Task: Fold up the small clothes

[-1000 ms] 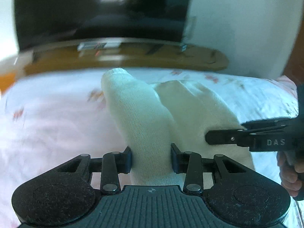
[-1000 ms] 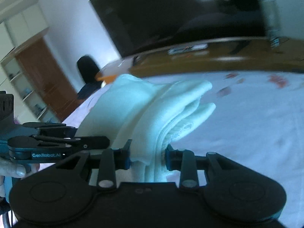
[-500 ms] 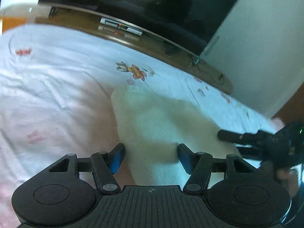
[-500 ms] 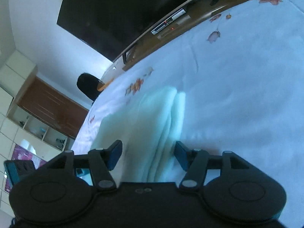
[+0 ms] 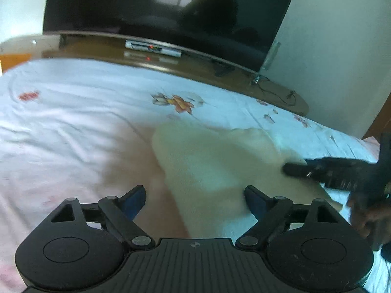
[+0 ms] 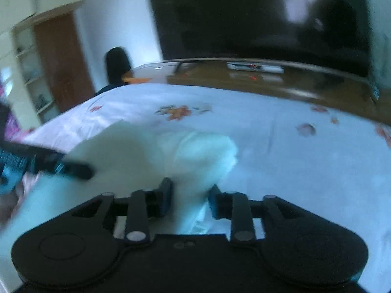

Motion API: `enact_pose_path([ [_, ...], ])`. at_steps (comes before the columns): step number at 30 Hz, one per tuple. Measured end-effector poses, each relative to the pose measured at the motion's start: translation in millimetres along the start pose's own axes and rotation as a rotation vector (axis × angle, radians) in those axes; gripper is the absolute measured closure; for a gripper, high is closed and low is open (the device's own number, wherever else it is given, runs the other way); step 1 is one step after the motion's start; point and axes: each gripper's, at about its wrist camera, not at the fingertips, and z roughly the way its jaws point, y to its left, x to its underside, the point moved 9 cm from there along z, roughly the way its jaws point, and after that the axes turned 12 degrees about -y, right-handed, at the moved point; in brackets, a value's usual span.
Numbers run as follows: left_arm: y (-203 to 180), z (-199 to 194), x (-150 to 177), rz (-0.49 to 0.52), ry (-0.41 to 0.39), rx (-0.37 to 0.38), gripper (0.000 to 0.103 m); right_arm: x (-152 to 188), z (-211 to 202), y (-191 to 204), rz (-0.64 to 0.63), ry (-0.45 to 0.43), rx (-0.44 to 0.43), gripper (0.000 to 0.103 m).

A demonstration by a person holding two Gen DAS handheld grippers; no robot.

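Note:
A small cream-white knit garment (image 5: 215, 166) lies folded on the floral bedsheet (image 5: 73, 127). My left gripper (image 5: 195, 195) is open, its jaws wide on either side of the garment's near end. The right gripper's fingers (image 5: 305, 168) show at the garment's right edge in this view. In the right wrist view the garment (image 6: 195, 151) runs between the jaws of my right gripper (image 6: 190, 197), which stand close against the cloth and pinch its near end. The left gripper's fingers (image 6: 63, 166) show at the left there.
A wooden TV bench (image 5: 171, 61) with a white set-top box (image 5: 152, 47) and a large dark TV (image 5: 171, 7) stands past the bed's far edge. A brown wardrobe (image 6: 63, 58) and a dark chair (image 6: 117, 66) stand at the left in the right wrist view.
The garment was lowered from a lifted hold onto the bed. My left gripper let go and opened wide. My right gripper opened briefly, then closed on the cloth again.

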Motion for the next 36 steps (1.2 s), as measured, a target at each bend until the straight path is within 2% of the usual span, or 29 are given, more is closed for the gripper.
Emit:
enact_pose_path([
  [1, 3.5, -11.4, -1.9, 0.015, -0.007, -0.020, 0.016, -5.6, -6.6, -2.5, 0.025, -0.003, 0.025, 0.067],
  [3, 4.5, -33.4, -3.8, 0.029, -0.040, -0.040, 0.016, -19.5, -33.2, 2.8, 0.014, -0.067, 0.051, 0.068],
  [5, -3.6, -41.8, 1.5, 0.050, -0.028, -0.049, 0.016, -22.4, -55.4, 20.0, -0.001, -0.079, 0.000, 0.066],
  [7, -15.2, -40.7, 12.3, 0.099, 0.007, -0.074, 0.016, -12.4, -63.2, 45.4, -0.034, -0.028, -0.030, 0.062],
  [8, -18.6, -40.7, 17.4, 0.121, 0.013, -0.095, 0.016, -5.3, -64.4, 56.9, -0.071, -0.001, -0.026, 0.058],
  [9, -22.5, -43.7, 21.6, 0.135, 0.010, -0.108, 0.016, 5.4, -63.5, 67.8, -0.122, 0.039, -0.014, 0.058],
  [11, -28.8, -53.1, 30.0, 0.172, 0.020, -0.121, 0.016, 31.0, -59.8, 73.2, -0.272, 0.136, 0.087, 0.062],
  [12, -31.1, -63.2, 34.3, 0.210, 0.018, -0.156, 0.016, 39.8, -62.1, 70.9, -0.321, 0.159, 0.141, 0.062],
  [13, -34.5, -75.7, 37.6, 0.223, 0.008, -0.154, 0.016, 44.9, -69.4, 67.2, -0.327, 0.178, 0.175, 0.062],
  [15, -42.2, -102.7, 46.0, 0.198, -0.022, -0.141, 0.016, 40.4, -97.8, 69.9, -0.298, 0.140, 0.211, 0.064],
  [16, -46.2, -110.2, 54.0, 0.204, -0.014, -0.133, 0.016, 38.1, -111.9, 79.9, -0.280, 0.112, 0.181, 0.064],
  [18, -45.2, -116.8, 71.3, 0.207, 0.011, -0.177, 0.016, 40.1, -130.6, 98.4, -0.250, 0.082, 0.127, 0.061],
  [20, -39.6, -120.2, 82.9, 0.129, 0.027, -0.179, 0.016, 54.7, -130.7, 106.6, -0.244, 0.116, 0.120, 0.061],
  [22, -34.4, -128.6, 87.4, 0.081, 0.011, -0.191, 0.016, 75.4, -120.7, 96.8, -0.266, 0.207, 0.181, 0.061],
  [24, -36.0, -137.4, 87.1, 0.078, -0.002, -0.197, 0.016, 81.0, -121.7, 86.5, -0.206, 0.188, 0.191, 0.055],
  [26, -34.6, -154.2, 82.1, 0.057, -0.016, -0.207, 0.016, 74.2, -133.4, 84.1, -0.154, 0.180, 0.192, 0.055],
  [28, -37.9, -177.3, 76.6, 0.046, -0.055, -0.210, 0.016, 57.9, -157.2, 86.6, -0.097, 0.096, 0.188, 0.047],
  [29, -40.1, -189.4, 74.7, 0.036, -0.061, -0.217, 0.016, 51.5, -168.7, 86.4, -0.063, 0.070, 0.190, 0.036],
  [30, -46.5, -205.3, 73.2, 0.028, -0.067, -0.220, 0.015, 47.1, -181.7, 88.4, -0.037, 0.058, 0.200, 0.035],
  [31, -53.3, -217.9, 72.3, 0.027, -0.074, -0.221, 0.007, 44.0, -196.6, 93.2, -0.015, 0.046, 0.201, 0.033],
  [32, -61.2, -233.0, 71.7, 0.029, -0.085, -0.236, 0.000, 42.5, -208.3, 98.2, -0.001, 0.032, 0.193, 0.025],
  [33, -66.9, -245.9, 71.1, 0.036, -0.100, -0.259, 0.000, 42.4, -222.8, 104.9, 0.006, 0.023, 0.203, 0.017],
  [36, -90.4, -277.1, 74.6, 0.073, -0.094, -0.265, 0.000, 41.2, -256.5, 111.8, 0.000, 0.017, 0.287, 0.011],
])
